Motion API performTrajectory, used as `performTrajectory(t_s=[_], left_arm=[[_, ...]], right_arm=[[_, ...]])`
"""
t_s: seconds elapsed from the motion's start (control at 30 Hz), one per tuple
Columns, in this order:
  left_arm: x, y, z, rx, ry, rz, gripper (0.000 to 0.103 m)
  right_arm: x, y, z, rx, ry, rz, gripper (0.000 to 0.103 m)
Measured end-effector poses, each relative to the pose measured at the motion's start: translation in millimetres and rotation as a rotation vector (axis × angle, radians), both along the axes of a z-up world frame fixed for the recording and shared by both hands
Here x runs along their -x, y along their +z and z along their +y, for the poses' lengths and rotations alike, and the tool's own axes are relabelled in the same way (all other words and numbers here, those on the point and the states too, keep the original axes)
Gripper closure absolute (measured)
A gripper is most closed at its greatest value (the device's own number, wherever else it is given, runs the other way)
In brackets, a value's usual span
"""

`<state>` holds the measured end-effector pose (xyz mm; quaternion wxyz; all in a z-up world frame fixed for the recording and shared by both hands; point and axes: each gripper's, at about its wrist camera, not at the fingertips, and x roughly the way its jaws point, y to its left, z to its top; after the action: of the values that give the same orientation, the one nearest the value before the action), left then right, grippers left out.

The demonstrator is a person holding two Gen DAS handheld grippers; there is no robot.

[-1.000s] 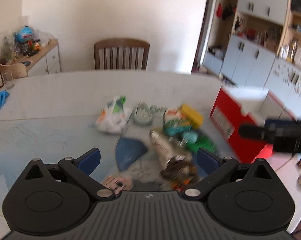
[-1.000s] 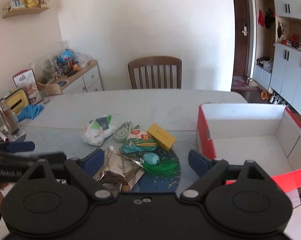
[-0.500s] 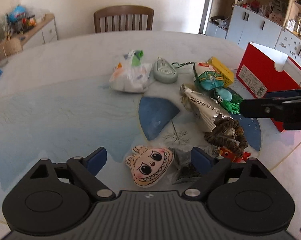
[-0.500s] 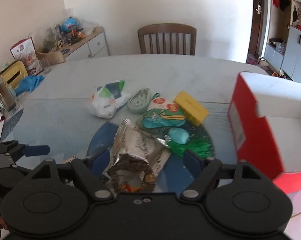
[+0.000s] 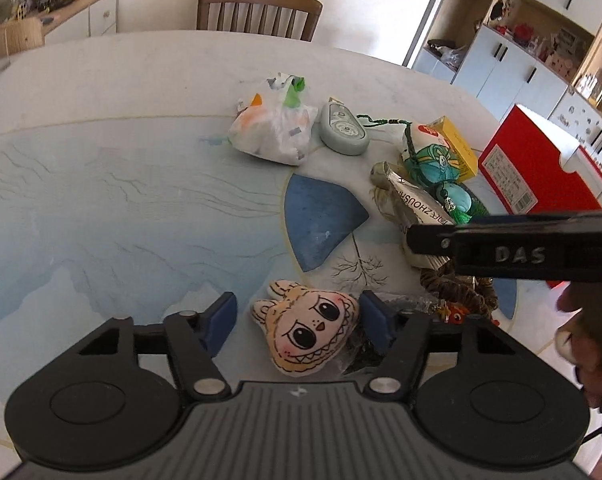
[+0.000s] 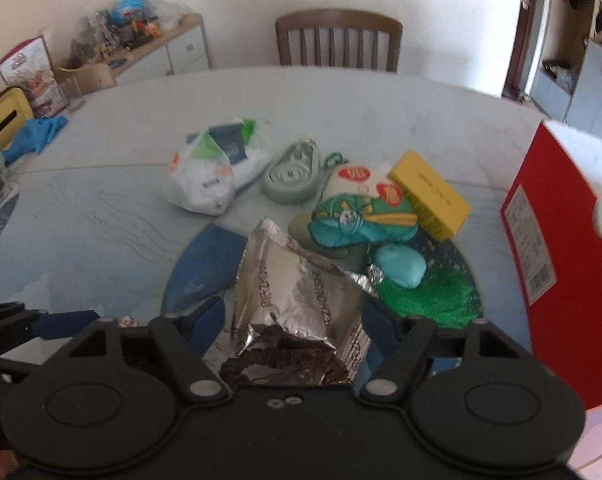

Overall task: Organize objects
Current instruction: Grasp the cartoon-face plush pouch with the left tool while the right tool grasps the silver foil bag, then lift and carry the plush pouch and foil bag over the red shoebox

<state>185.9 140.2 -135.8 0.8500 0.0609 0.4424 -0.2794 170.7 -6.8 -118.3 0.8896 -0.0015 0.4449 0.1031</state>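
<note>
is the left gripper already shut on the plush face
No, the left gripper is open, its blue fingers either side of the plush face with gaps.

- This is a home, a dining room opening onto an entry hall.
- A round dining table (image 5: 101,128) with a printed blue landscape top fills the middle, a wooden slat-back chair (image 6: 338,42) pushed up to its far side.
- A low sideboard (image 6: 169,46) along the wall is heaped with toys and snack boxes.
- White-fronted cupboards (image 5: 513,68) with open shelves of household clutter stand by the doorway.
</note>
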Motion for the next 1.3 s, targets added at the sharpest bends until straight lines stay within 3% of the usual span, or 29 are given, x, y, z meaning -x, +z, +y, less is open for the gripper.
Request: performTrajectory(t_s=[0.17, 0.5, 0.93, 1.3], left_arm=[[-1, 0, 2, 0.007, -0.009, 0.003, 0.044], [0, 4, 5, 0.018, -0.003, -0.015, 0.051], [13, 39, 1, -0.025, -0.058, -0.099, 0.051], [46, 82, -36, -0.033, -0.131, -0.162, 0.051]], right_arm=[[-3, -6, 1, -0.007, -0.026, 0.043, 0.04], [3, -1, 1, 0.006, -0.025, 0.034, 0.06], [27, 37, -16, -0.061, 0.029, -0.035, 0.062], [56, 72, -51, -0.156, 0.073, -0.068, 0.062]])
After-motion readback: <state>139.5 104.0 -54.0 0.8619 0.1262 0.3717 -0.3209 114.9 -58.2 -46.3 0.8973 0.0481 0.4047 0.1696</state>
